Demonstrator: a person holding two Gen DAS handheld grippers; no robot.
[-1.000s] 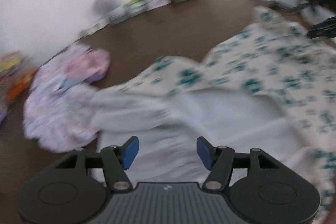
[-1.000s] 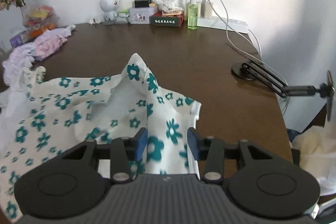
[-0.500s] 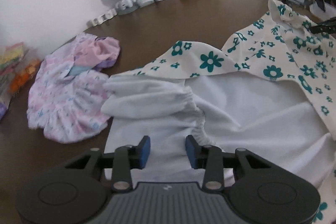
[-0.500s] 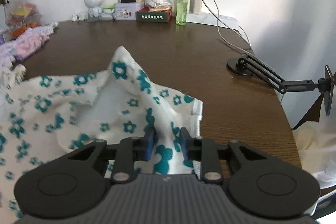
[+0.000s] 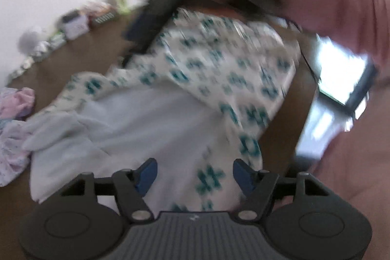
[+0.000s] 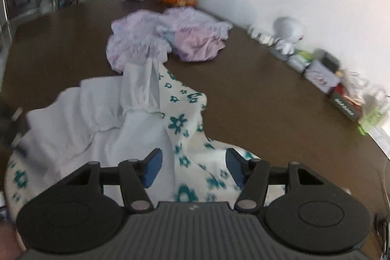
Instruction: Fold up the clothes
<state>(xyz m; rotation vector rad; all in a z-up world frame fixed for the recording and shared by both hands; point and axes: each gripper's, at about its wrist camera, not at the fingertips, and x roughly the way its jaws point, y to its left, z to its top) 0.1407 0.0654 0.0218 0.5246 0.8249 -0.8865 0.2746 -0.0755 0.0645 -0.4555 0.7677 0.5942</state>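
Both claws are opening over the white cotton garment printed with teal flowers [image 6: 180, 123]: the left claw [image 5: 193, 173] and right claw [image 6: 191, 168] each stand fairly wide, cloth below the blue pads, nothing pinched. It lies crumpled on the dark brown wooden surface [image 6: 256, 94], white lining upturned, directly ahead of and beneath both claws. In the right wrist view, its length runs from near toward the far pile of pink and lilac clothes [image 6: 170, 40], which its far sleeve touches. Neither hand looks clearly nearer.
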